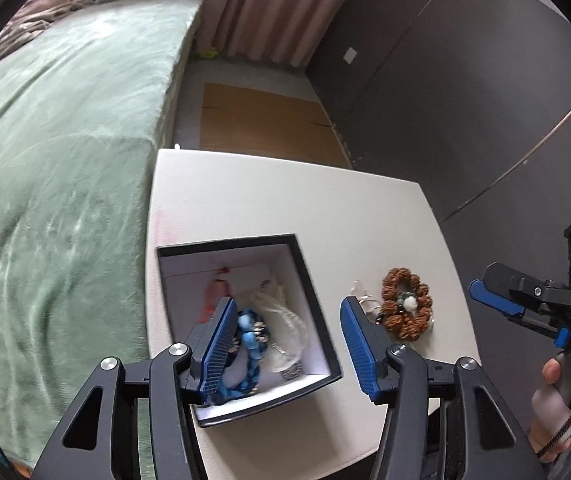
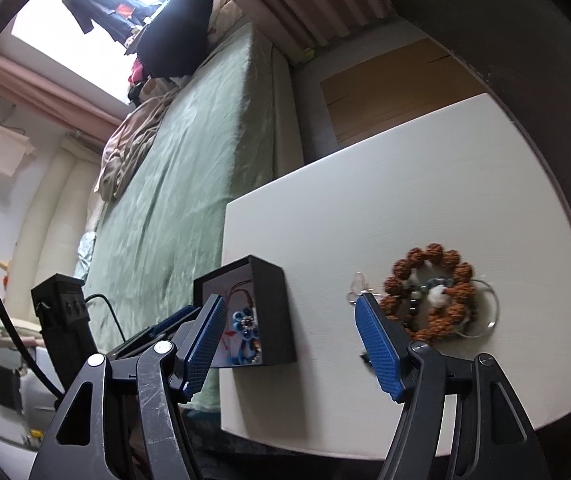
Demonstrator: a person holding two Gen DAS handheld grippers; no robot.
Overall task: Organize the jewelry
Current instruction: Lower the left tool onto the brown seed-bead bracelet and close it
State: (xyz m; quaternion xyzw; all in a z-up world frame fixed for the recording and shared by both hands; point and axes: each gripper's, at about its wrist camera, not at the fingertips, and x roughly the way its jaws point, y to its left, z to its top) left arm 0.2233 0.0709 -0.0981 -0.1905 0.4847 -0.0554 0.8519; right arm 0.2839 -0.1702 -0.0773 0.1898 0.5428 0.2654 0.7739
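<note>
With the blue bracelet point(image 1: 247, 354) lying in the black box point(image 1: 325, 344), both grippers' fingers spread empty, the brown bead bracelet point(image 2: 431, 292) on the table point(image 2: 365, 208) likely needs grasping next.

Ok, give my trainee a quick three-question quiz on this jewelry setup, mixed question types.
1. True or false: the brown bead bracelet lies inside the black box.
2. Which piece is in the box? A) blue braided bracelet B) gold watch C) pearl necklace
3. Fill in: both the left tongs and the right tongs are ____.

Key: 1 false, it lies on the white table beside the box; 2 A; 3 open.
</note>
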